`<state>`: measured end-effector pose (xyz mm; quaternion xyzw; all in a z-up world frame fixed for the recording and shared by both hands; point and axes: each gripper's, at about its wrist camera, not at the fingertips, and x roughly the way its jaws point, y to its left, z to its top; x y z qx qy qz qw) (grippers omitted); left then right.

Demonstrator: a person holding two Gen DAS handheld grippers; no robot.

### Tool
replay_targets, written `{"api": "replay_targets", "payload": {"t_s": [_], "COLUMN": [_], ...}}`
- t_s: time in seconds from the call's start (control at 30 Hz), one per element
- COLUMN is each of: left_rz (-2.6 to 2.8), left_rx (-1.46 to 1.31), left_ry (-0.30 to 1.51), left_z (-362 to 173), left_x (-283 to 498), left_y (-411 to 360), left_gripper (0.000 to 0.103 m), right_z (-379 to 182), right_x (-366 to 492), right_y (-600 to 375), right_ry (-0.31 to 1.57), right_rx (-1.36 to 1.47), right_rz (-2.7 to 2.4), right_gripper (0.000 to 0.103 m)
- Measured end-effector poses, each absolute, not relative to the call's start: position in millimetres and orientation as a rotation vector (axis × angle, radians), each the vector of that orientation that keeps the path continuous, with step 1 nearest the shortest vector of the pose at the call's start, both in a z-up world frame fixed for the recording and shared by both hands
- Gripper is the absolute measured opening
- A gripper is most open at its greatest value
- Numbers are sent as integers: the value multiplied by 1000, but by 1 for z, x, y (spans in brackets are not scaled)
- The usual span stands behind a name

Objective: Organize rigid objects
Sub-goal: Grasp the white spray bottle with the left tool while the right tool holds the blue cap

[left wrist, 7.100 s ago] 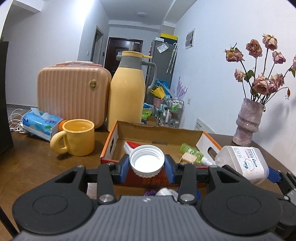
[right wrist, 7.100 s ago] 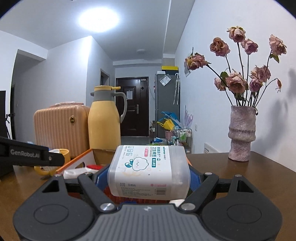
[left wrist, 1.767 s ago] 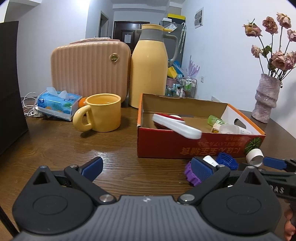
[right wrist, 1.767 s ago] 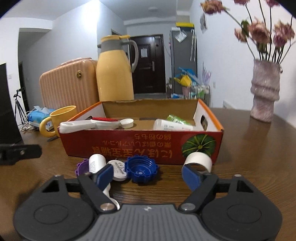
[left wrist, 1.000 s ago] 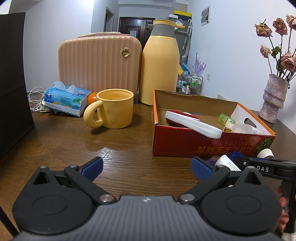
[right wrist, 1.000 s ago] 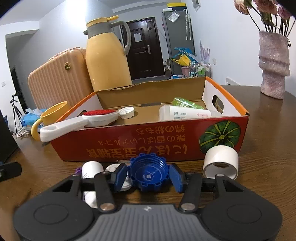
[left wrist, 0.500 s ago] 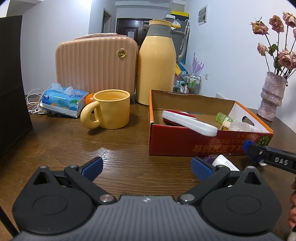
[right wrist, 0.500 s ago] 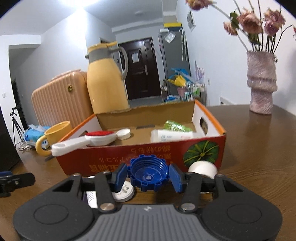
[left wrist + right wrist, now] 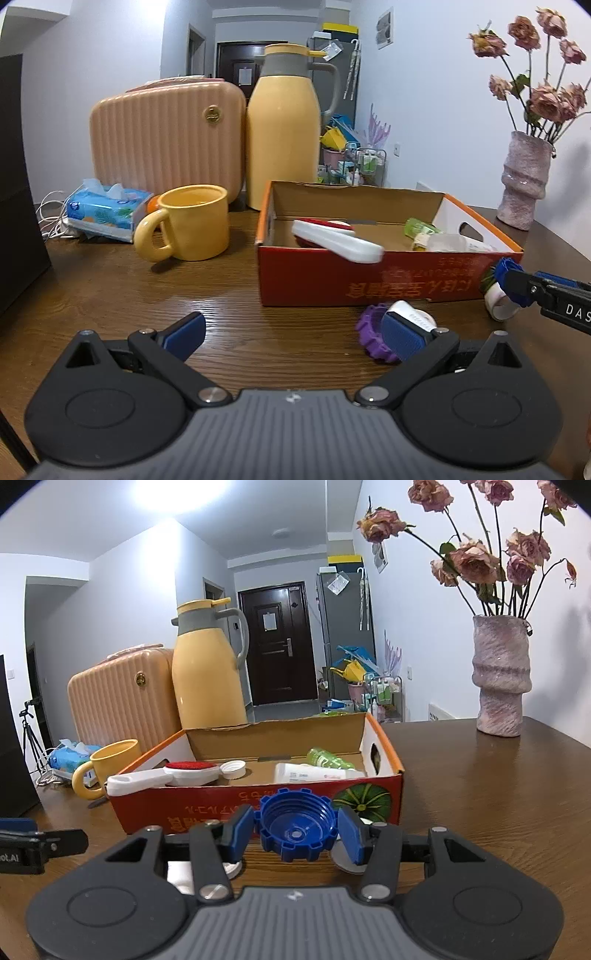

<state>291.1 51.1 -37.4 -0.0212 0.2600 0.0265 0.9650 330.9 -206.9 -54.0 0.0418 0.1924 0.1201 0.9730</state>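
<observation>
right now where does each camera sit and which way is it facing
Left wrist: on the left tongs, open and empty, facing the red box and yellow mug across the table; the right tongs' tip shows at right.
Right wrist: on the right tongs, shut on a blue cap, facing the same box; the left tongs' tip shows at left.
Shared: box, mug, yellow jug, vase.

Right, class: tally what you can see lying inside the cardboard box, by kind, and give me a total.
bottles: 2, the green bottle and the white bottle
brush: 1
cap: 1
total: 4
</observation>
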Motion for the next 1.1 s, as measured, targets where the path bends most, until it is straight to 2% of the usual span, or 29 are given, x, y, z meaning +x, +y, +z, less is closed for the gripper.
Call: {"api": "replay_targets", "payload": {"t_s": [0.63,1.1], "left_rz": [-190,-422], "left_rx": [153,265], "left_ry": [532,535], "left_z": [-47,-64], "left_x": [292,315], "left_y": [-9,-11], "left_gripper": [103,103], "right_z": [-55,-63], "right_x": [307,277], "right_y": [-230,-225], "right_ry": [365,377], "right_rx": [57,20], "right_rz": [248,168], "right_gripper": [50,50]}}
